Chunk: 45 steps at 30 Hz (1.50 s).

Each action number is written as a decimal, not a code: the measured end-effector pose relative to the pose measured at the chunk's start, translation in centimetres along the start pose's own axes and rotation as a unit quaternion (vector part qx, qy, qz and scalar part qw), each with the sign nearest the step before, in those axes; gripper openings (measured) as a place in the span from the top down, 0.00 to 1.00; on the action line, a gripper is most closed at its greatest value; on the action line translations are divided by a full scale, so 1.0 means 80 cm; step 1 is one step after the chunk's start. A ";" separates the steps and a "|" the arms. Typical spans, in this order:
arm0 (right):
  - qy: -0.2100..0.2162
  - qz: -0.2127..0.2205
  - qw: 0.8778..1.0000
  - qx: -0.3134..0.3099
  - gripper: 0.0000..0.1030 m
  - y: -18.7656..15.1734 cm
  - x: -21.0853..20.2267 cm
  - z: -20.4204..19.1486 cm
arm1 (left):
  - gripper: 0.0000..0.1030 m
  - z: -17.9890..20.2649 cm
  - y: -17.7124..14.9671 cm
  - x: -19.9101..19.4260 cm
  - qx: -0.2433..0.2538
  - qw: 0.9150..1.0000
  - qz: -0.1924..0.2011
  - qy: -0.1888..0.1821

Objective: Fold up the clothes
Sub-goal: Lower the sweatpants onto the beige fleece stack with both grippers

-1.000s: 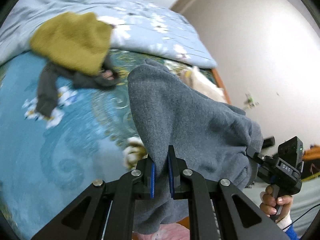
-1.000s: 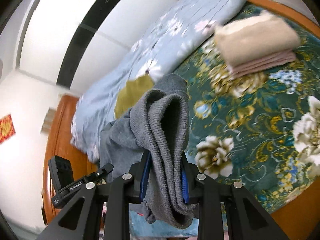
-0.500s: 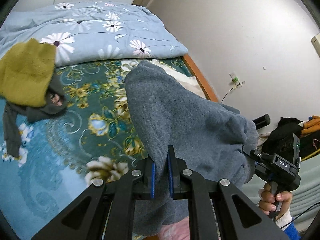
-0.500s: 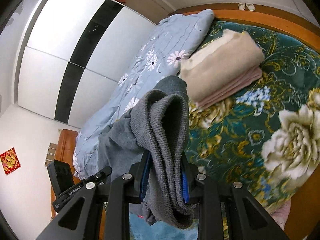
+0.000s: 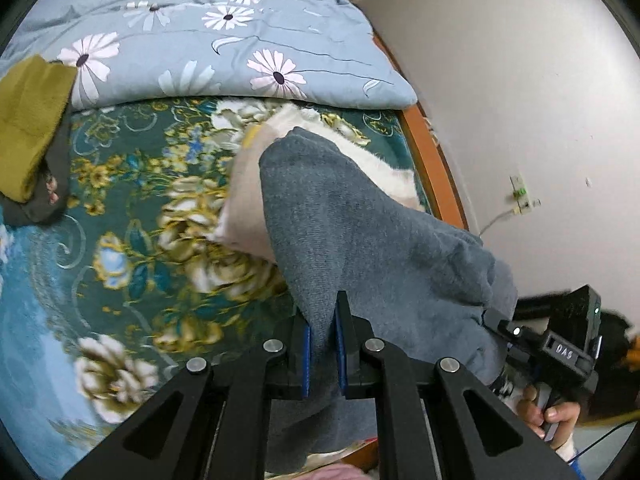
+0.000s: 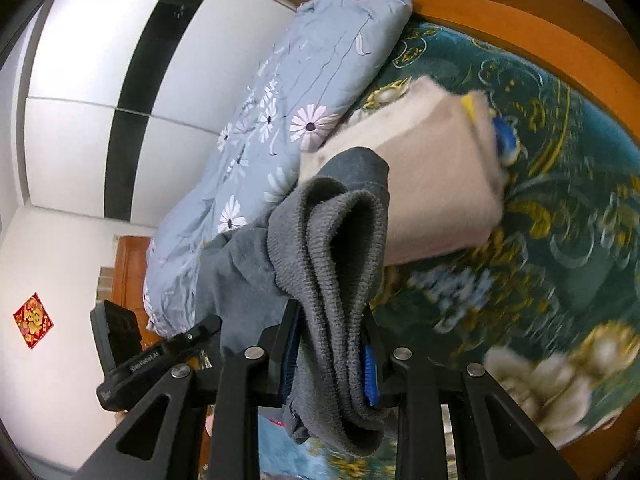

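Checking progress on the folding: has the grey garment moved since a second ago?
Yes. The grey garment, held in both grippers, has moved toward the folded beige pile by the floral quilt, now overlapping it.

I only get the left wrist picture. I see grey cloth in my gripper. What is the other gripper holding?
Observer: The right gripper is shut on a thick folded bunch of the same grey garment.
Operator: Is there anything in front of it?
Observer: Yes, a folded beige stack lies on the green floral bedspread, just past the garment.
Operator: What is on the wall over there?
Observer: A red square decoration hangs on the white wall, low on the left of the right wrist view.
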State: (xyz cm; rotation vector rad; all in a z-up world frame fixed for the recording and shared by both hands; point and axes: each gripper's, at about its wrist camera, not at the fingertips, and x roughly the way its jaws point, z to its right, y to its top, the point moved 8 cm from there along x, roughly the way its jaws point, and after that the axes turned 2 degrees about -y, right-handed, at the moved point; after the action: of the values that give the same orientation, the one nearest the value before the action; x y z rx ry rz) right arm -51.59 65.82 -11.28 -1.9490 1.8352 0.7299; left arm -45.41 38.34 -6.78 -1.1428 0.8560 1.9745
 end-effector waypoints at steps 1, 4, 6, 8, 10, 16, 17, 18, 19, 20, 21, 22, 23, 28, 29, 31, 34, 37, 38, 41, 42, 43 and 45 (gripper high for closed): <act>0.001 -0.006 1.000 -0.001 0.72 0.012 -0.001 0.008 | 0.90 0.007 0.004 0.008 -0.008 1.000 -0.002 0.001; 0.003 -0.013 1.000 0.012 0.72 0.045 0.005 0.026 | 0.90 0.022 0.014 0.028 -0.014 1.000 -0.011 0.017; 0.005 -0.023 1.000 0.010 0.72 0.062 0.013 0.031 | 0.90 0.027 0.026 0.037 -0.012 0.999 -0.015 0.028; 0.007 -0.026 1.000 0.003 0.72 0.082 0.021 0.033 | 0.90 0.028 0.042 0.045 -0.009 0.999 -0.020 0.038; 0.009 -0.023 1.000 0.002 0.72 0.098 0.026 0.033 | 0.90 0.029 0.061 0.054 -0.005 0.999 -0.026 0.045; 0.009 -0.020 1.000 0.016 0.72 0.146 0.049 0.036 | 0.90 0.038 0.127 0.083 0.021 0.997 -0.034 0.072; 0.007 -0.023 1.000 0.020 0.72 0.152 0.057 0.039 | 0.90 0.037 0.137 0.090 0.023 0.996 -0.036 0.076; 0.003 -0.027 0.999 0.025 0.72 0.158 0.066 0.042 | 0.90 0.036 0.147 0.097 0.025 0.996 -0.039 0.081; 0.002 -0.028 0.999 0.031 0.72 0.162 0.070 0.047 | 0.90 0.034 0.155 0.104 0.027 0.995 -0.043 0.084; 0.001 -0.029 0.999 0.036 0.72 0.166 0.077 0.051 | 0.90 0.033 0.164 0.111 0.029 0.995 -0.046 0.086; 0.000 -0.030 0.999 0.041 0.72 0.171 0.083 0.055 | 0.90 0.029 0.168 0.120 0.028 0.994 -0.051 0.090; -0.003 -0.032 0.998 0.047 0.72 0.175 0.091 0.060 | 0.90 0.024 0.171 0.130 0.026 0.994 -0.055 0.094; -0.008 -0.037 0.998 0.050 0.72 0.178 0.099 0.064 | 0.90 0.019 0.173 0.139 0.024 0.993 -0.060 0.098; -0.039 -0.059 0.996 0.058 0.72 0.185 0.139 0.087 | 0.90 -0.009 0.181 0.182 0.005 0.990 -0.083 0.115; -0.045 -0.059 0.995 0.060 0.72 0.185 0.143 0.092 | 0.90 -0.016 0.180 0.190 -0.002 0.989 -0.087 0.118; -0.054 -0.058 0.995 0.066 0.72 0.185 0.149 0.103 | 0.90 -0.028 0.179 0.201 -0.015 0.989 -0.091 0.115; -0.063 -0.062 0.993 0.075 0.72 0.184 0.157 0.117 | 0.89 -0.039 0.179 0.213 -0.028 0.989 -0.097 0.112; -0.069 -0.064 0.993 0.071 0.69 0.184 0.161 0.114 | 0.89 -0.044 0.178 0.219 -0.030 0.987 -0.102 0.118; -0.071 -0.067 0.993 0.065 0.68 0.184 0.158 0.110 | 0.88 -0.044 0.177 0.219 -0.033 0.987 -0.102 0.116; -0.082 -0.071 0.993 0.041 0.66 0.188 0.146 0.100 | 0.84 -0.046 0.179 0.205 -0.046 0.990 -0.094 0.098; -0.093 -0.062 0.993 0.032 0.66 0.192 0.135 0.099 | 0.83 -0.047 0.181 0.197 -0.049 0.991 -0.085 0.095; -0.106 -0.050 0.993 0.023 0.66 0.196 0.123 0.100 | 0.80 -0.050 0.182 0.187 -0.054 0.991 -0.074 0.094; -0.130 -0.025 0.991 0.012 0.65 0.205 0.102 0.101 | 0.80 -0.057 0.184 0.166 -0.065 0.992 -0.051 0.092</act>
State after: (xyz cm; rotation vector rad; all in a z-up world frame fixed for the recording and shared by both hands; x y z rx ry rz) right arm -68.69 62.58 -21.20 -1.7835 1.6267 0.8933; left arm -60.40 29.78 -17.54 -1.4324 0.7536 1.8843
